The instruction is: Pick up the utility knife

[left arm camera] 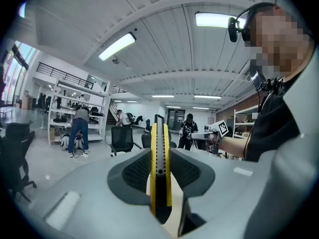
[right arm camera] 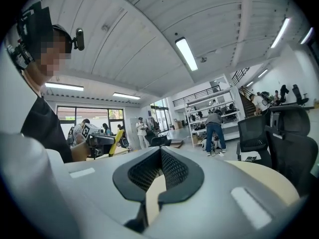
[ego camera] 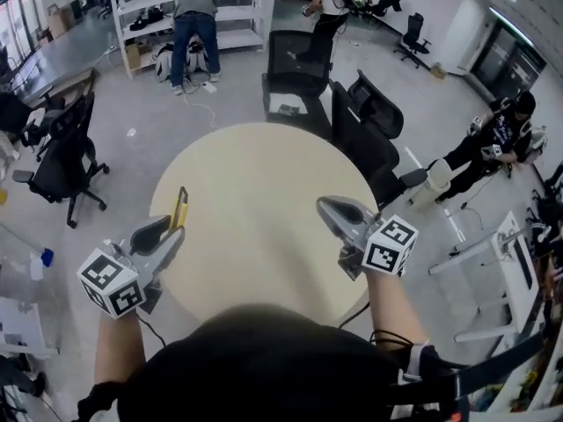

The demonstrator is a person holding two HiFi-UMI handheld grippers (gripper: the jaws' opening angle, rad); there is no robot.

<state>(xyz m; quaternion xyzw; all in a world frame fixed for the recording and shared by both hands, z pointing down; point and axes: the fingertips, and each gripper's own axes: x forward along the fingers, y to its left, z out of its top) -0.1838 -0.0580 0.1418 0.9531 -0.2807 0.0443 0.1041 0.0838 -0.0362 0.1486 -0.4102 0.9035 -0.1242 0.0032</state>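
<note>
Yellow-and-black utility knife: pinched edge-on between the pads of my left claw, its long body running out past the tips and held off the surface.
Right claw: jaws pressed together, nothing between them; level with the left claw and well apart from it.
Round table: pale beige top, under and ahead of both claws.
Black office chairs: crowded at the table's far edge, ahead of the right claw; one more black chair out beyond the left claw.
Floor: grey, glossy.
White shelving: far ahead of the left claw, with a person bent at it.
White desk: outboard of the right claw.
Ceiling: pale, ribbed, with long strip lights.
</note>
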